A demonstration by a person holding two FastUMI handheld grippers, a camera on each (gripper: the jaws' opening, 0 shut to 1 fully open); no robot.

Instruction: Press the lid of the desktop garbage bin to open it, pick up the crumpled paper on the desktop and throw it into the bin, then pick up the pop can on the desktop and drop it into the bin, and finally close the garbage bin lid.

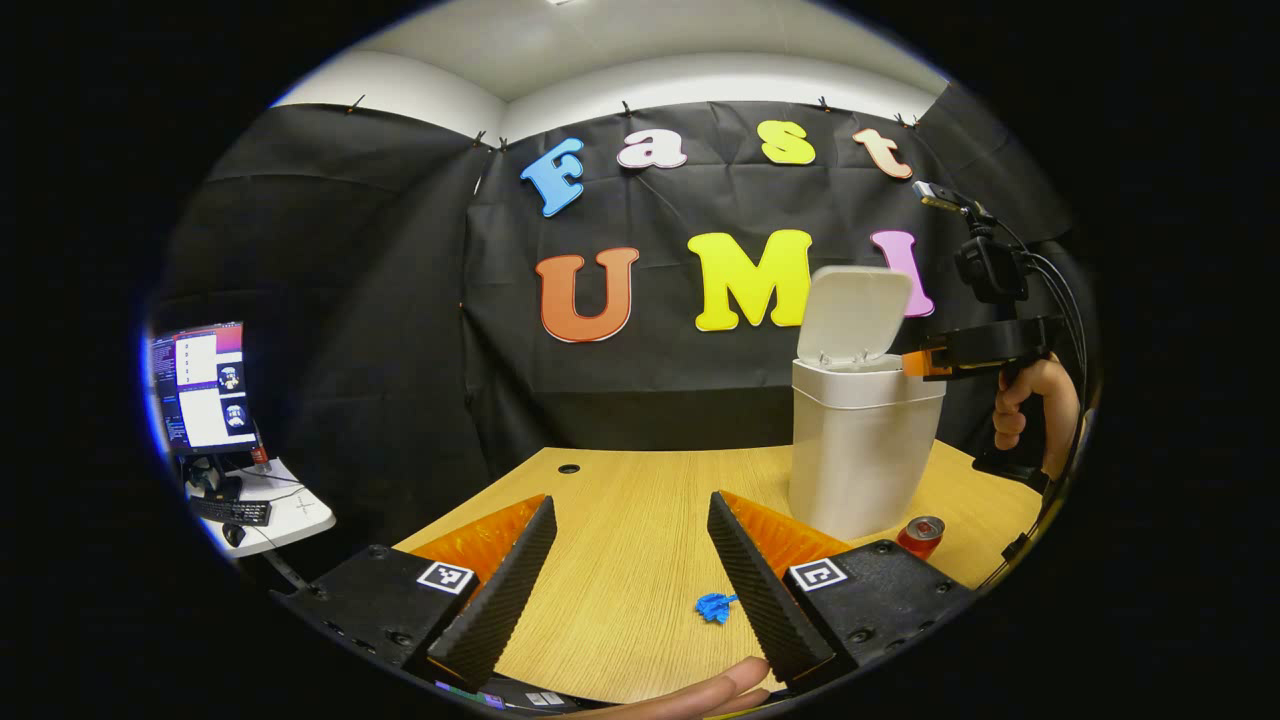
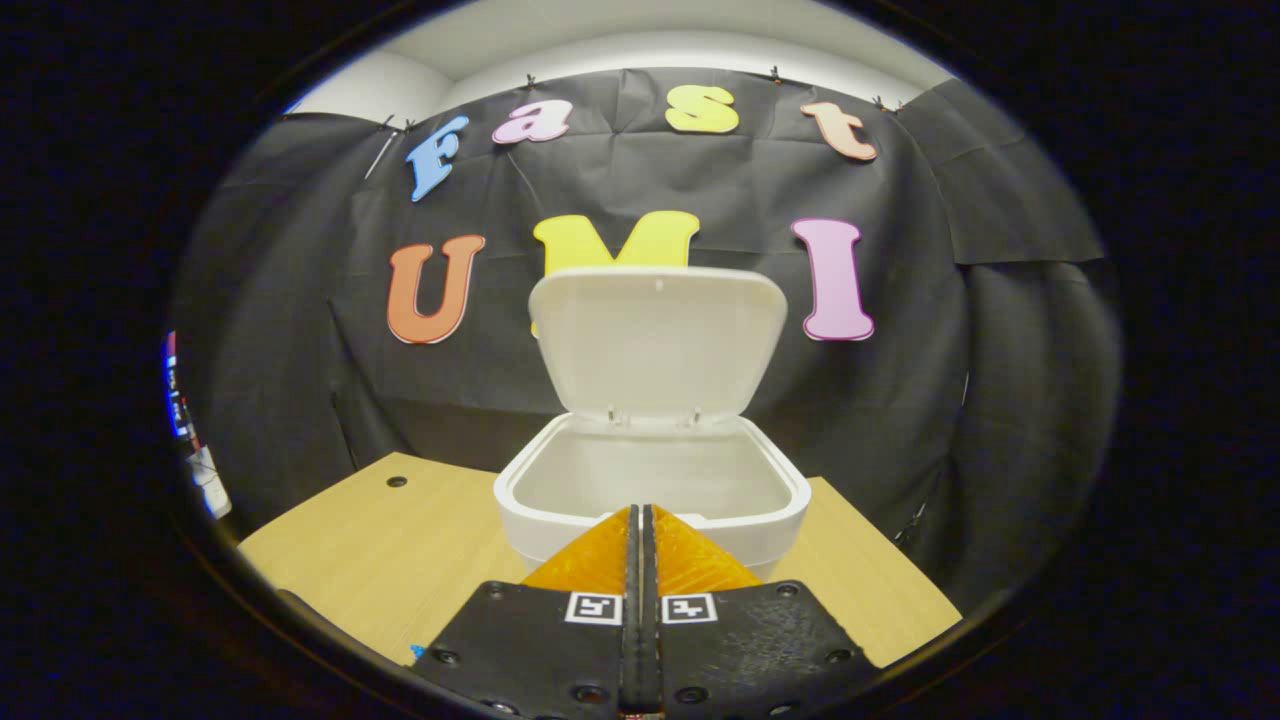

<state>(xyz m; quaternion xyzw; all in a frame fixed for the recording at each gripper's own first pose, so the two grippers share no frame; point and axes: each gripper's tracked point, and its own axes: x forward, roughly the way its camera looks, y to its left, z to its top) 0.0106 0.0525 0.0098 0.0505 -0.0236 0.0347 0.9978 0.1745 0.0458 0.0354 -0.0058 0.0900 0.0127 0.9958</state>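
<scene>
Bin lid up, both grippers empty above the wooden table.

In the left gripper view, going left to right: a monitor (image 1: 200, 385) on a side desk (image 1: 290, 515) at the far left, then the left gripper (image 1: 632, 575) with its fingers spread wide over the table (image 1: 620, 520), nothing between them. Just beside its right finger lies the blue crumpled paper (image 1: 715, 606), and further right stands the white garbage bin (image 1: 862, 445) with its lid (image 1: 853, 312) tipped upright. The red pop can (image 1: 921, 536) sits at the bin's base (touching or not, I cannot tell). The right gripper (image 1: 915, 362) – held by a hand (image 1: 1035, 410) – reaches to the bin's rim; in the right gripper view, its (image 2: 641, 520) fingers are pressed together, holding nothing, at the near rim of the open bin.
</scene>
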